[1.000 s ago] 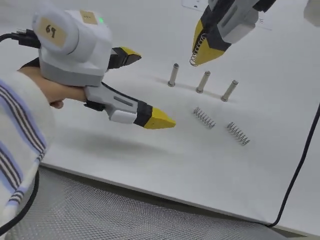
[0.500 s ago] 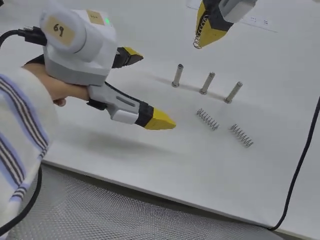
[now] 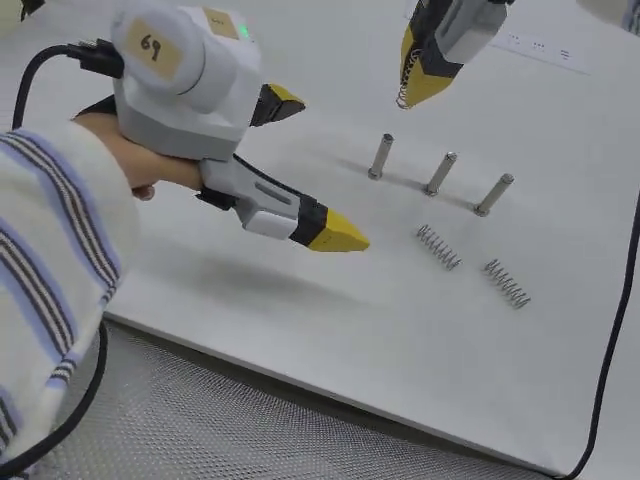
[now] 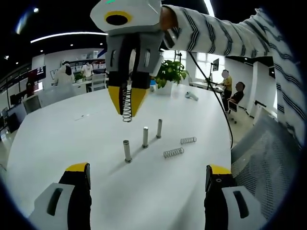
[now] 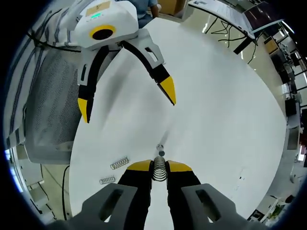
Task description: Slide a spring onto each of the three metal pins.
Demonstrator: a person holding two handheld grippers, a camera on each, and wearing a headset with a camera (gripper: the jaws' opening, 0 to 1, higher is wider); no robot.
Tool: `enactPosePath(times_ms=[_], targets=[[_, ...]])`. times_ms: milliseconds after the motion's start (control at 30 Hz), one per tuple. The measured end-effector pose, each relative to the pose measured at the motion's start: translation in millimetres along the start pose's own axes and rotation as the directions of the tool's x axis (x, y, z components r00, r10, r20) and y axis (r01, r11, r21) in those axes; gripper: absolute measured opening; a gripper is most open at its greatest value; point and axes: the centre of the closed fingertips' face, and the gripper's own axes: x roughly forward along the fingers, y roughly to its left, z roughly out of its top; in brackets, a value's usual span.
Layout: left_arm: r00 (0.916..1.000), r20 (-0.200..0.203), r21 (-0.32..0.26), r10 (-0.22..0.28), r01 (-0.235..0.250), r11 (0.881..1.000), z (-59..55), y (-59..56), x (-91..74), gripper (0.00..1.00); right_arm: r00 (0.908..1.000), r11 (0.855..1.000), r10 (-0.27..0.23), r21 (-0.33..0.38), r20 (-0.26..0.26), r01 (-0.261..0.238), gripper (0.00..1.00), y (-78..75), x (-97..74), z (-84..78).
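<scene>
A hand (image 3: pixel 140 170) in a striped sleeve (image 3: pixel 50 260) holds the left gripper (image 3: pixel 313 168) over the left part of the white tabletop (image 3: pixel 300 330). Its jaws are spread wide with nothing between them, and the lower yellow tip hovers just above the surface, left of the pins.

To its right, three metal pins stand upright in a slanted row, all bare: the first pin (image 3: pixel 380 157), the second pin (image 3: pixel 440 173) and the third pin (image 3: pixel 494 194).

Above the first pin, clear of its top, hangs the right gripper (image 3: pixel 422 92), jaws pressed together on a spring. This held spring (image 3: pixel 405 80) runs lengthwise between the yellow tips, with its lower coils poking out beneath them. In the right gripper view the held spring appears roughly in line with a pin top below, though the fisheye makes the exact alignment hard to judge.

In front of the pins, two loose springs lie flat on the tabletop, apart from each other: one spring (image 3: pixel 438 247) near the second pin, the other spring (image 3: pixel 506 283) near the third pin. A black cable (image 3: pixel 612 330) runs along the right edge of the tabletop.
</scene>
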Motion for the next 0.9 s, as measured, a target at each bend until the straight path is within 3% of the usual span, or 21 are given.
enactPosePath(times_ms=[367,500,733,900], targets=[[1.0,-0.004,0.001,0.004,-0.004,1.0,-2.0,0.2,-2.2,0.98,1.0,1.0,0.009,0.007,-0.004,-0.009,0.08,-8.7,14.0,0.8],[1.0,-0.002,-0.004,0.009,-0.009,1.0,-3.5,5.0,-3.1,0.98,0.9991,0.999,0.042,0.004,0.005,-0.042,0.08,-2.9,21.6,1.1],[0.9994,-0.035,0.025,0.008,-0.007,1.0,-11.3,6.0,-4.5,0.98,0.9987,0.999,0.05,0.012,-0.001,-0.05,0.08,-4.6,33.1,-3.0],[0.9991,-0.042,0.013,0.0,0.0,1.0,-12.3,4.7,-6.1,0.98,0.9986,0.998,0.052,0.02,-0.008,-0.052,0.08,-5.7,37.7,-5.3]])
